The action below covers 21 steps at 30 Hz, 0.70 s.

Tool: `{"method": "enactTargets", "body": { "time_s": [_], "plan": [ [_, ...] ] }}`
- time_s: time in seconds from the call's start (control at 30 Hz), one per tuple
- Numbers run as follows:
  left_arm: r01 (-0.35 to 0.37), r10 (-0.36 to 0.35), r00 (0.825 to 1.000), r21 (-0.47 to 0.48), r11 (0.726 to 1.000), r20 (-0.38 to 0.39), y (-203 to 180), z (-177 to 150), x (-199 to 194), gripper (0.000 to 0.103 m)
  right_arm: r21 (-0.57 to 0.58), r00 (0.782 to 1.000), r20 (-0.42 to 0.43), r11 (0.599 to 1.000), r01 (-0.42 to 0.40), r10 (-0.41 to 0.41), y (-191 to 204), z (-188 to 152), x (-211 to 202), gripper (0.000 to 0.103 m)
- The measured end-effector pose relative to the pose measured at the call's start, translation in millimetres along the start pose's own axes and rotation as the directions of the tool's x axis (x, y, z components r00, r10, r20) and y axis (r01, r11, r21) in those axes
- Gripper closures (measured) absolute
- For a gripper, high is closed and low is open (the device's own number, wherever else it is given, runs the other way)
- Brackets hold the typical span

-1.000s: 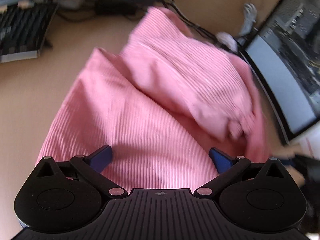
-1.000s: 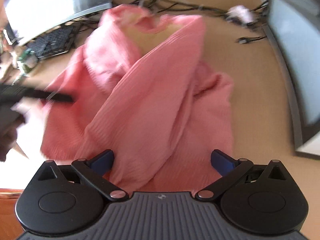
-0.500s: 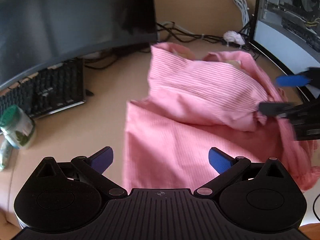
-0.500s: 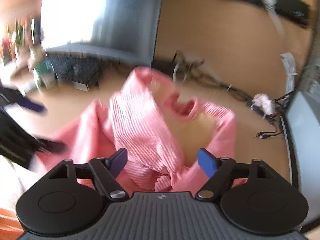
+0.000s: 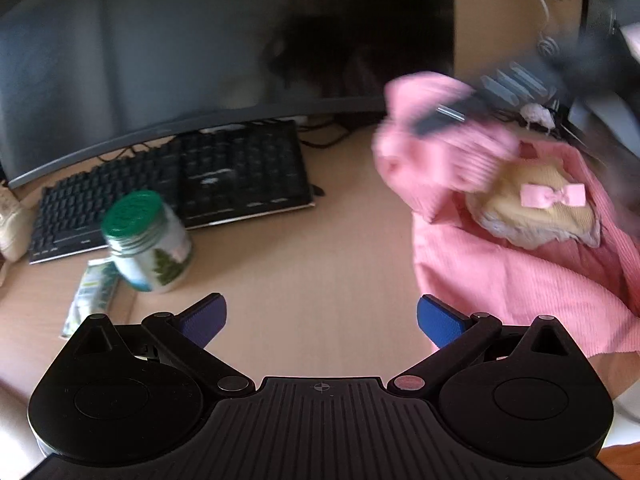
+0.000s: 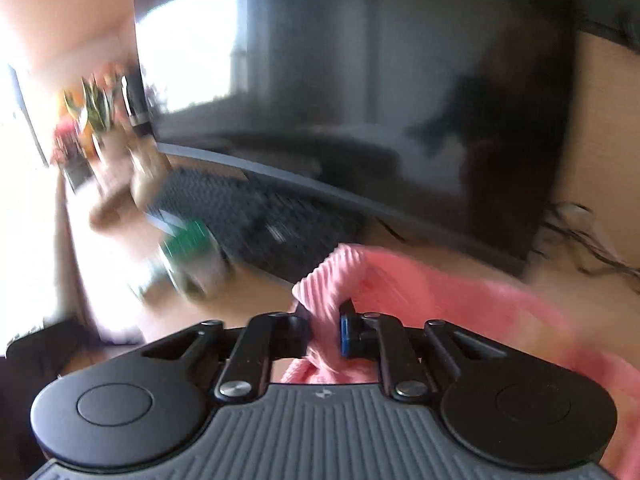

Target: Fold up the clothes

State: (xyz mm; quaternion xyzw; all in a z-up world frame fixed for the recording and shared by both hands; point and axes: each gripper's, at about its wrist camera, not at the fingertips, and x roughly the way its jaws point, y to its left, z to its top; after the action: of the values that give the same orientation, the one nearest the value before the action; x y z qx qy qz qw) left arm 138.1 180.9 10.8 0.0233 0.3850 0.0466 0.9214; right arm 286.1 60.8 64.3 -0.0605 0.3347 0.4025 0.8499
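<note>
Left wrist view: looks from above the desk (image 5: 320,264) down and forward along its fingers toward the keyboard (image 5: 192,184), which lies ahead-left at middle range.
Right wrist view: sits lower and closer, facing the keyboard (image 6: 256,224) and the monitor (image 6: 360,92) behind it; blurred.
Shared: keyboard, monitor (image 5: 160,52), green-lidded jar (image 5: 148,236) (image 6: 192,252) near the keyboard, pink ribbed garment (image 5: 500,248) (image 6: 420,288) right of it.

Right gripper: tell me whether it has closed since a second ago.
Yes. The right gripper was open then; now its fingers pinch a fold of the pink garment, in front of the keyboard.
</note>
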Motion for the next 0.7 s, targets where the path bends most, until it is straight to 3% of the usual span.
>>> {"method": "enactTargets", "body": {
  "time_s": [0.17, 0.3, 0.37, 0.47, 0.57, 0.63, 0.7],
  "plan": [
    [0.018, -0.018, 1.000, -0.004, 1.000, 0.018, 19, 0, -8, 0.000, -0.032, 0.999, 0.049, 0.999, 0.019, -0.017, 20, 16, 3, 0.057],
    [0.047, -0.047, 0.999, -0.004, 0.999, 0.021, 24, 3, -3, 0.000, -0.014, 0.991, 0.052, 0.992, 0.124, -0.124, 11, 6, -23, 0.053],
    [0.068, -0.069, 0.998, 0.009, 0.998, 0.017, 22, 5, 1, 0.000, 0.020, 0.978, 0.044, 0.979, 0.203, -0.203, -8, -9, -38, 0.042],
    [0.113, -0.114, 0.993, 0.038, 0.993, 0.013, 15, 9, 9, 0.000, 0.070, 0.932, 0.000, 0.930, 0.361, -0.362, -37, -46, -70, 0.037],
    [0.171, -0.172, 0.985, 0.047, 0.984, 0.026, 10, 13, 22, 0.000, 0.146, 0.869, -0.083, 0.857, 0.494, -0.487, -68, -90, -101, 0.037],
    [0.212, -0.214, 0.977, 0.052, 0.976, 0.020, 4, 17, 34, 0.000, 0.206, 0.832, -0.171, 0.807, 0.554, -0.528, -87, -121, -114, 0.034],
    [0.227, -0.228, 0.974, 0.071, 0.971, 0.007, -7, 22, 47, 0.000, 0.230, 0.813, -0.255, 0.784, 0.577, -0.524, -104, -149, -119, 0.031]
  ]
}}
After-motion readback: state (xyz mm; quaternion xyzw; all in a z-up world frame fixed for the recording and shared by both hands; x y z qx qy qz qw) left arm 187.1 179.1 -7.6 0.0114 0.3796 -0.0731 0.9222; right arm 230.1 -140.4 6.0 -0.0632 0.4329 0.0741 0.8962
